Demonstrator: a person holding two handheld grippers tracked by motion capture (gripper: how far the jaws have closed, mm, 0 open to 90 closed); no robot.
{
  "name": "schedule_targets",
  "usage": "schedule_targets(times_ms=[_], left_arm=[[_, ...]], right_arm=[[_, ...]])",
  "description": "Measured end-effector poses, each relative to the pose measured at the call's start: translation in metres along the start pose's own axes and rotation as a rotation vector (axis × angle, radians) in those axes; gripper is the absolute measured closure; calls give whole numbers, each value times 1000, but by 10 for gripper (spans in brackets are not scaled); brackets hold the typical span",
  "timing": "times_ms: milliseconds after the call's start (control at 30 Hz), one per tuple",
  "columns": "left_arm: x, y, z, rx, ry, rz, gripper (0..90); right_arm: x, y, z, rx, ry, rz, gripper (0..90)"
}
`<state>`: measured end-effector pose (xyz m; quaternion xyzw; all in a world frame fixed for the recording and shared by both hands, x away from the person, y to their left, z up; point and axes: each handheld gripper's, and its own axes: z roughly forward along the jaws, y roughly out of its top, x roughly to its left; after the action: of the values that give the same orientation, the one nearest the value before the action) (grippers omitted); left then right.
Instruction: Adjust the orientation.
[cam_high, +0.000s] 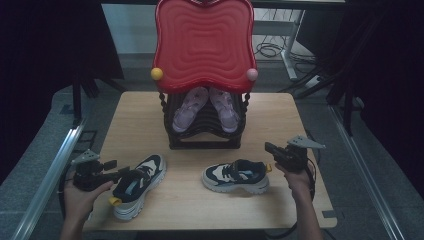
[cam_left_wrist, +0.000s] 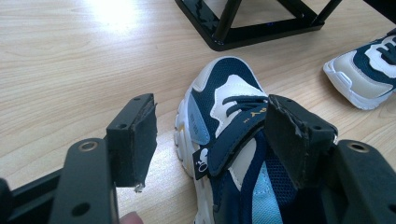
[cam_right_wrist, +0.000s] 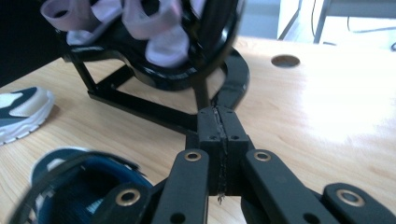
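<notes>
With the left gripper (cam_left_wrist: 210, 140) spread wide over the navy sneaker (cam_high: 137, 185) at the frame's lower left, it should close squarely on the strap before lifting, while the right gripper (cam_right_wrist: 219, 140), pressed closed and empty, waits beside the second sneaker (cam_high: 236, 176) at lower centre.

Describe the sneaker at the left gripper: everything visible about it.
The left sneaker is navy mesh with white and cream panels, a pale blue side patch, a chunky white sole, a navy strap over dark laces and a yellow heel tab. It stands upright on the wooden table, toe pointing toward the black rack. The left gripper stands open, one jaw over the strap and tongue, the other off the shoe's side; contact is unclear.
</notes>
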<state>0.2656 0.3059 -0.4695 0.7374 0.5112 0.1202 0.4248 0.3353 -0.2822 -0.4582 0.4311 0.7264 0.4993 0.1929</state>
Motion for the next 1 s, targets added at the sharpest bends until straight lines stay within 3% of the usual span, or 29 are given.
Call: schedule_targets(times_ms=[233, 667, 1000], left_arm=[[-1, 0, 2, 3, -4, 0, 352], [-2, -1, 6, 11, -13, 4, 352], [-2, 0, 6, 15, -14, 7, 352]], right_arm=[[-19, -17, 5, 49, 28, 11, 899], [-10, -33, 9, 107, 110, -32, 899], [-2, -37, 2, 115, 121, -45, 899]])
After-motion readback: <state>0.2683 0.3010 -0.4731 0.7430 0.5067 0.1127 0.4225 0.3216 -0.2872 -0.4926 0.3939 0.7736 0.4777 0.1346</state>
